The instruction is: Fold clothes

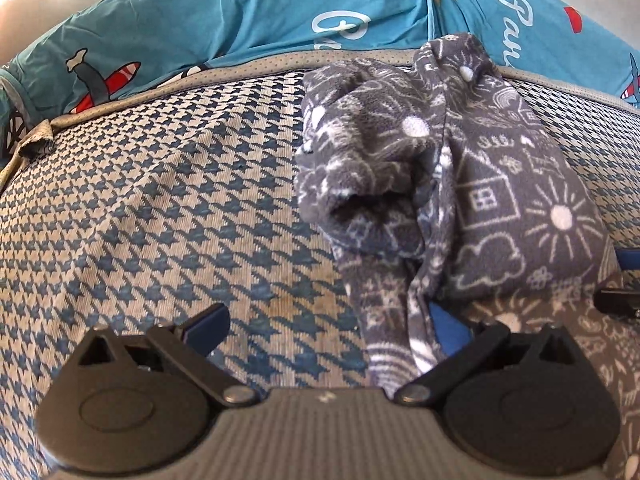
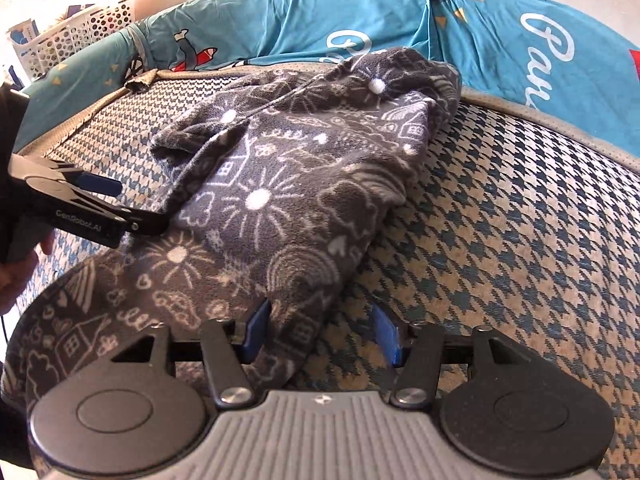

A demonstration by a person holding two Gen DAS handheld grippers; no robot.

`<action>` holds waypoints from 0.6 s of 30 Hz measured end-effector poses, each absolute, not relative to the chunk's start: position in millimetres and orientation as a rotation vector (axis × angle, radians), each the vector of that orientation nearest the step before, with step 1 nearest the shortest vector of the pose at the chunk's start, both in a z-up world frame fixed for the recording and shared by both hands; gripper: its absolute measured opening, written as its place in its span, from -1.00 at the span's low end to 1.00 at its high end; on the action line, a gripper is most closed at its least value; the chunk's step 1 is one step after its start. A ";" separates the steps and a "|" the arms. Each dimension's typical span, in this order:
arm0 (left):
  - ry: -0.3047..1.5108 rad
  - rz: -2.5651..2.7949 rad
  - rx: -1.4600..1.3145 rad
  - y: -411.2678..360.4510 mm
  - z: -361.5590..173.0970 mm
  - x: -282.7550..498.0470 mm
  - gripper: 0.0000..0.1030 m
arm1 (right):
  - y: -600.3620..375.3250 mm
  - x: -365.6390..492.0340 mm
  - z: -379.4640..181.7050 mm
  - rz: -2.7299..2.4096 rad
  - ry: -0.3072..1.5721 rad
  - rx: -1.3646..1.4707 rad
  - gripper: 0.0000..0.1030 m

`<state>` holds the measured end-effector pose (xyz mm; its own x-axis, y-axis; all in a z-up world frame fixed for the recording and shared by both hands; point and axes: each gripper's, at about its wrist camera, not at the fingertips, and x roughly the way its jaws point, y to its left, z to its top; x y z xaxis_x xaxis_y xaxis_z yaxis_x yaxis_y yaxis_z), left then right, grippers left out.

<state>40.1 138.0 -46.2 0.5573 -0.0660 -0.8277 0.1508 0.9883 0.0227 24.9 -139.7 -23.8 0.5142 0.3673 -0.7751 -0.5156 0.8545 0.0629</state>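
A dark grey fleece garment with white doodles of suns and houses lies crumpled on a blue-and-cream houndstooth mat. In the left wrist view my left gripper stands wide open. A fold of the garment's near edge hangs against its right pad, and the left pad is over bare mat. In the right wrist view the same garment spreads left of centre. My right gripper is open, with the garment's near corner beside its left pad and a gap to the right pad. The left gripper shows there at the garment's left edge.
A teal sheet printed with planes and white lettering runs along the far side of the mat. A white perforated basket stands at the far left. A person's hand holds the left gripper. The right gripper's tip shows at the right edge.
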 end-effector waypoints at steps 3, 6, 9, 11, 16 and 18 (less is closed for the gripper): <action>0.997 -0.124 0.074 140.9 -46.4 35.8 1.00 | -146.4 22.8 -22.4 0.512 0.895 -0.169 0.05; 0.998 -0.122 0.094 142.3 -43.3 26.9 1.00 | -150.8 16.0 -19.6 0.490 0.881 -0.215 0.05; 0.989 -0.111 0.106 144.9 -38.5 17.5 1.00 | -159.1 4.6 -14.3 0.477 0.858 -0.234 0.05; 0.987 -0.096 0.108 147.2 -34.3 11.1 1.00 | -167.4 -4.2 -8.9 0.483 0.845 -0.216 0.05; 0.996 -0.013 0.179 146.4 -26.3 -4.9 1.00 | -179.0 -30.8 2.0 0.547 0.816 -0.147 0.05; 0.960 -0.039 0.166 145.2 -18.4 -13.1 1.00 | -177.1 -43.1 6.5 0.578 0.793 -0.143 0.05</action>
